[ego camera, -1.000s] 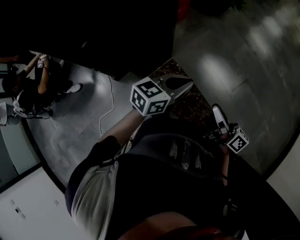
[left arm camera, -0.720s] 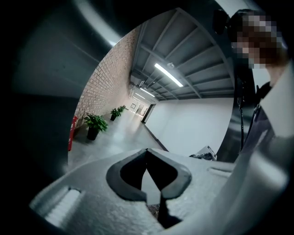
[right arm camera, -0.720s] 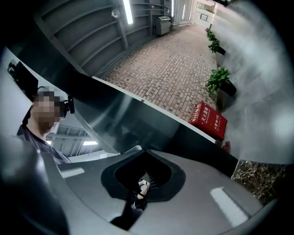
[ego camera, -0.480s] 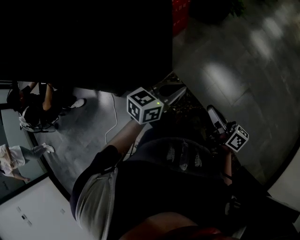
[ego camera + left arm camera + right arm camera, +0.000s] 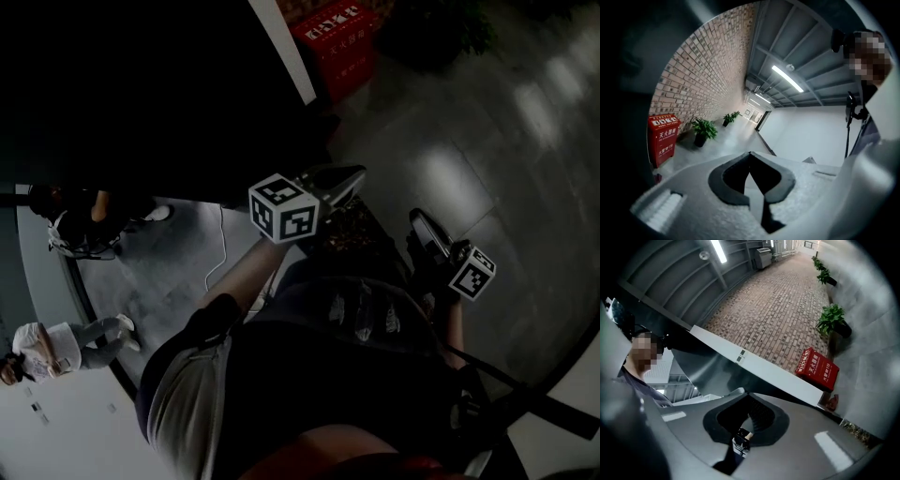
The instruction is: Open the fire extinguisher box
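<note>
The red fire extinguisher box [image 5: 336, 39] stands on the floor against a brick wall, at the top of the head view. It shows far off in the left gripper view [image 5: 663, 138] and in the right gripper view [image 5: 817, 367], with white print on its front. My left gripper [image 5: 354, 177] is held out in the air toward it, jaws shut and empty, well short of the box. My right gripper [image 5: 416, 219] hangs beside it on the right, also shut with nothing between its jaws. In both gripper views the jaw tips meet, left [image 5: 750, 154] and right [image 5: 747, 392].
Potted plants [image 5: 702, 129] stand along the wall past the box, one near it [image 5: 832, 319]. A small red object [image 5: 831, 401] lies on the floor beside the box. A dark wall fills the head view's upper left. People [image 5: 82, 227] and a white cable [image 5: 217, 251] are behind, at the left.
Both grippers have travelled forward together and stayed shut. The red box has slid further into the head view from the top edge. The people at the left have shifted in the view.
</note>
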Demonstrator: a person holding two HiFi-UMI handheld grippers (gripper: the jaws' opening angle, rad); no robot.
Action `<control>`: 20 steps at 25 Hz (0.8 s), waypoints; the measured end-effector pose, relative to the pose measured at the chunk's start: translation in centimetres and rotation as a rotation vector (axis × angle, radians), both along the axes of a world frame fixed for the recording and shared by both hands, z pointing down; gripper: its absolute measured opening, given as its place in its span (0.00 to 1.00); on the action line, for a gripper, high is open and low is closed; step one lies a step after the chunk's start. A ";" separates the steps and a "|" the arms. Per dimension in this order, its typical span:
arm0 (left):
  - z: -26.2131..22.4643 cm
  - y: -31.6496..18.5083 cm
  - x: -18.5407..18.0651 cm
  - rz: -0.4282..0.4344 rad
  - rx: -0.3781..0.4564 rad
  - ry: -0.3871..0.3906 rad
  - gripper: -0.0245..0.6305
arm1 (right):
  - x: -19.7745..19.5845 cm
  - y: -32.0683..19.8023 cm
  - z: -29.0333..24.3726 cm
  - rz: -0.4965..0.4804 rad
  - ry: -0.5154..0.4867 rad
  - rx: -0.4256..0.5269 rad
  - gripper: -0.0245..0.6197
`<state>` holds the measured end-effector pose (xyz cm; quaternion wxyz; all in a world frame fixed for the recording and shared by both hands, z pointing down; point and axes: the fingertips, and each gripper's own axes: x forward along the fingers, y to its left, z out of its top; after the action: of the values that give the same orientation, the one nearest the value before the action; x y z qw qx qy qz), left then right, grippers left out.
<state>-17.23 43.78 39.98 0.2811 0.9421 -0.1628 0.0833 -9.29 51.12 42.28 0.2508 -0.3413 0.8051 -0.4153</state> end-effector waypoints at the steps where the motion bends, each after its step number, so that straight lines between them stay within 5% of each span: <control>1: -0.1 0.2 1.8 -0.007 0.007 0.001 0.04 | 1.6 0.3 0.2 -0.016 -0.008 0.007 0.04; 4: -0.2 -1.8 6.1 -0.033 -0.022 0.009 0.04 | 5.9 -1.7 0.1 -0.051 0.006 -0.011 0.04; 8: -0.1 -8.2 7.2 -0.022 -0.076 -0.009 0.04 | 8.2 -8.6 -1.7 0.001 0.023 -0.039 0.04; 14: 1.8 -12.1 13.5 -0.021 -0.066 -0.046 0.04 | 15.1 -11.7 0.3 0.038 -0.003 -0.048 0.04; 20: 1.7 -13.7 15.8 0.027 -0.056 0.023 0.04 | 15.9 -12.9 -0.3 0.068 0.005 -0.016 0.04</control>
<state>-1.40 30.09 41.66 0.3080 0.9369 -0.1442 0.0805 6.57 38.25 42.02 0.2600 -0.3717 0.7902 -0.4121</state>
